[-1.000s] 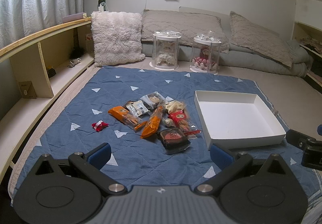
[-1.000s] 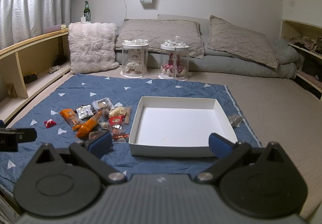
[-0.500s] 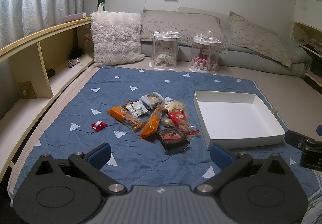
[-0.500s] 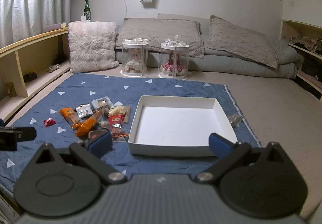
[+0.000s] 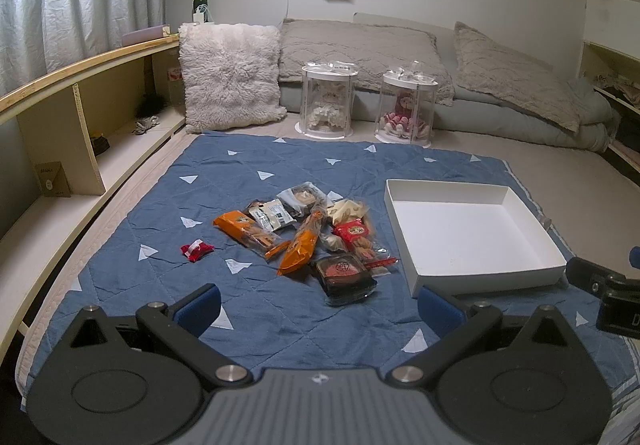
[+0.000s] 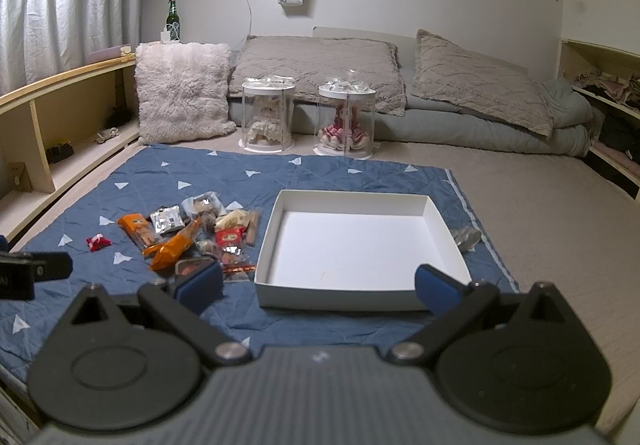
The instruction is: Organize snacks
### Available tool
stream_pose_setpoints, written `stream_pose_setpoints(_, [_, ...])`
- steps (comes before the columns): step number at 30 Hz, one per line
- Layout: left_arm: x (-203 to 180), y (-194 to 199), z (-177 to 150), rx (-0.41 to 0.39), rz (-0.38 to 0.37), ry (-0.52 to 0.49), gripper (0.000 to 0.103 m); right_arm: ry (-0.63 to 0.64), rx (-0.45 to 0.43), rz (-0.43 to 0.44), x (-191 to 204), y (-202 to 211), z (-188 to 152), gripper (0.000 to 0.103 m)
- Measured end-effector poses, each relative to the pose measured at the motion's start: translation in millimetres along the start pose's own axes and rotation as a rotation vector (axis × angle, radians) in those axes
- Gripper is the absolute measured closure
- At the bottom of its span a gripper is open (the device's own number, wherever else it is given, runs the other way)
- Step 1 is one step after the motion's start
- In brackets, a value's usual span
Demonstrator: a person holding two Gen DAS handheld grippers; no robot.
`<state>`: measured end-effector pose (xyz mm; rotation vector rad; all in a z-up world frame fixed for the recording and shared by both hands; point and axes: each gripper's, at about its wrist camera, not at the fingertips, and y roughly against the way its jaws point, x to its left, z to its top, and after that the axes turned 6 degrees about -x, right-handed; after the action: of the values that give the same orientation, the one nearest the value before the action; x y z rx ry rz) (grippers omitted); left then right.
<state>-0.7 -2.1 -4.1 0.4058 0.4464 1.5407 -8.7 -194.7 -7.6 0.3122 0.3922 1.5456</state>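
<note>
Several wrapped snacks (image 5: pixel 308 229) lie in a loose pile on the blue quilted mat (image 5: pixel 280 317), among them an orange pouch (image 5: pixel 299 247), a dark round-cake pack (image 5: pixel 346 273) and a small red candy (image 5: pixel 195 251) off to the left. An empty white box (image 5: pixel 472 233) sits right of the pile. My left gripper (image 5: pixel 318 305) hovers open short of the pile. In the right wrist view my right gripper (image 6: pixel 318 285) stands open in front of the white box (image 6: pixel 360 241), with the snacks (image 6: pixel 192 229) to its left. Neither holds anything.
Two clear display jars (image 5: pixel 328 105) with dolls stand behind the mat, before pillows (image 5: pixel 230 75) and folded bedding. A wooden shelf (image 5: pixel 80 117) runs along the left. A small clear wrapper (image 6: pixel 464 237) lies right of the box. The other gripper's tip (image 5: pixel 600 285) shows at right.
Both views have crept slightly forward and lower toward the mat. Nothing on the mat has moved, and both grippers stay open.
</note>
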Motion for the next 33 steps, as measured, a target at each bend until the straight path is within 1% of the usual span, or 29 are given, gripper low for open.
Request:
stream_pose_setpoints(23, [0, 0, 1, 0.002, 0.003, 0.0, 0.0, 0.005, 0.004, -0.007, -2, -1, -2, 0.0])
stream_pose_setpoints(28, [-1, -13, 3, 0.026, 0.048, -0.012, 0.0, 0.013, 0.008, -0.016, -1, -9, 0, 0.0])
stream_pose_setpoints(33, [12, -29, 10, 0.034, 0.055, 0.018, 0.0, 0.01, 0.013, -0.02, -1, -22, 4, 0.0])
